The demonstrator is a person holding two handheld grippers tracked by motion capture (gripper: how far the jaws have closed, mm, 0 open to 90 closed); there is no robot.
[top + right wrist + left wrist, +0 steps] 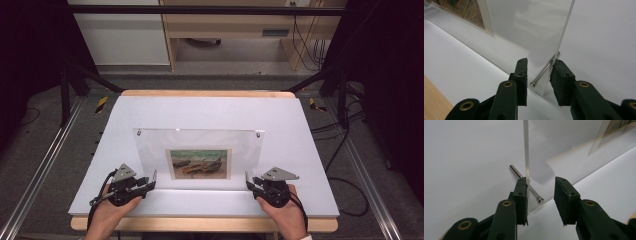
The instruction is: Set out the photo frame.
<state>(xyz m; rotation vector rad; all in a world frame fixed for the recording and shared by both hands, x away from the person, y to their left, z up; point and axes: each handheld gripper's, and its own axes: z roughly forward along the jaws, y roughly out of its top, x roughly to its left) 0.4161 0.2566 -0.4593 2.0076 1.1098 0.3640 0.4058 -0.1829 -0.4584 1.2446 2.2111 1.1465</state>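
Note:
A clear acrylic picture frame (200, 145) stands upright on the white tabletop (210, 110), holding a small painted print (199, 163) of boats. My left gripper (150, 182) is at its lower left corner, open. In the left gripper view the panel's edge (526, 150) touches the inner face of the left jaw, and a metal pin (524, 181) runs through the corner. My right gripper (250, 184) is open at the lower right corner. In the right gripper view the jaws stand either side of the panel corner (546, 50) and its pin (544, 71), with gaps on both sides.
A wooden table edge (200, 225) runs along the front under the white board. Dark stand legs (75, 85) and cables (345, 150) lie on the floor to both sides. A light wooden cabinet (225, 30) stands behind the table.

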